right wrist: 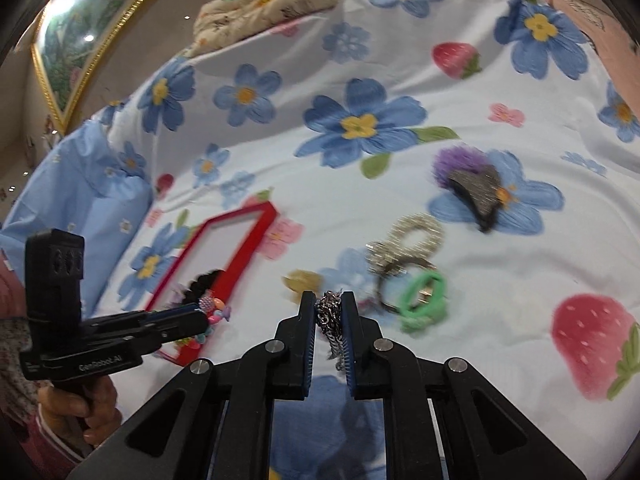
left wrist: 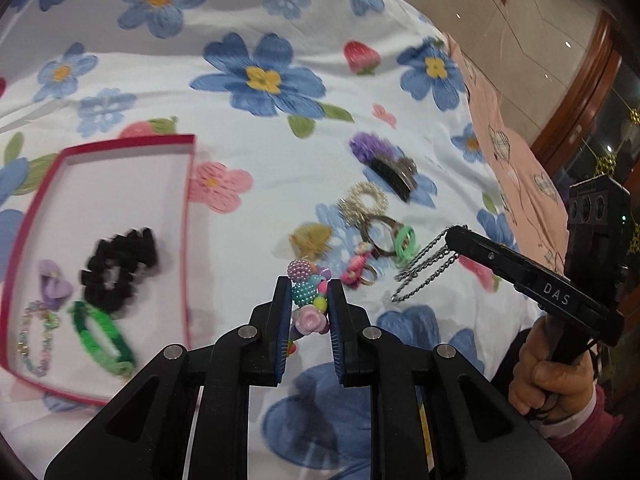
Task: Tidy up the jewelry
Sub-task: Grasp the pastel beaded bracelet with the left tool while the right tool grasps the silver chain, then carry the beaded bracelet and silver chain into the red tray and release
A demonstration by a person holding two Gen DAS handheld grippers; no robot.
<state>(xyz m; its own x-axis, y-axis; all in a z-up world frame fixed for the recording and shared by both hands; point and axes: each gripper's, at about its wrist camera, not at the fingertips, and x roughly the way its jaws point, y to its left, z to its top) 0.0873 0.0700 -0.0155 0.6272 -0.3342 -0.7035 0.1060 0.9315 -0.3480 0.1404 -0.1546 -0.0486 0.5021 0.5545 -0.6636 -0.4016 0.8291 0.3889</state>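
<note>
At the lower centre of the left wrist view, the left gripper [left wrist: 309,300] is clamped on a string of pastel beads [left wrist: 307,295] with a pink rose charm, lifted clear of the flowered bedsheet [left wrist: 280,152]. In the right wrist view the right gripper [right wrist: 329,312] is pinched on a bunched silver chain [right wrist: 330,318], which dangles from its tip at the right of the left view. The red-rimmed box [left wrist: 188,216] lies at the left, holding a black scrunchie [left wrist: 118,270], a green band [left wrist: 102,338] and what seems a beaded bracelet [left wrist: 36,338], while the loose pile [left wrist: 376,224] of rings and clips sits right of centre.
</note>
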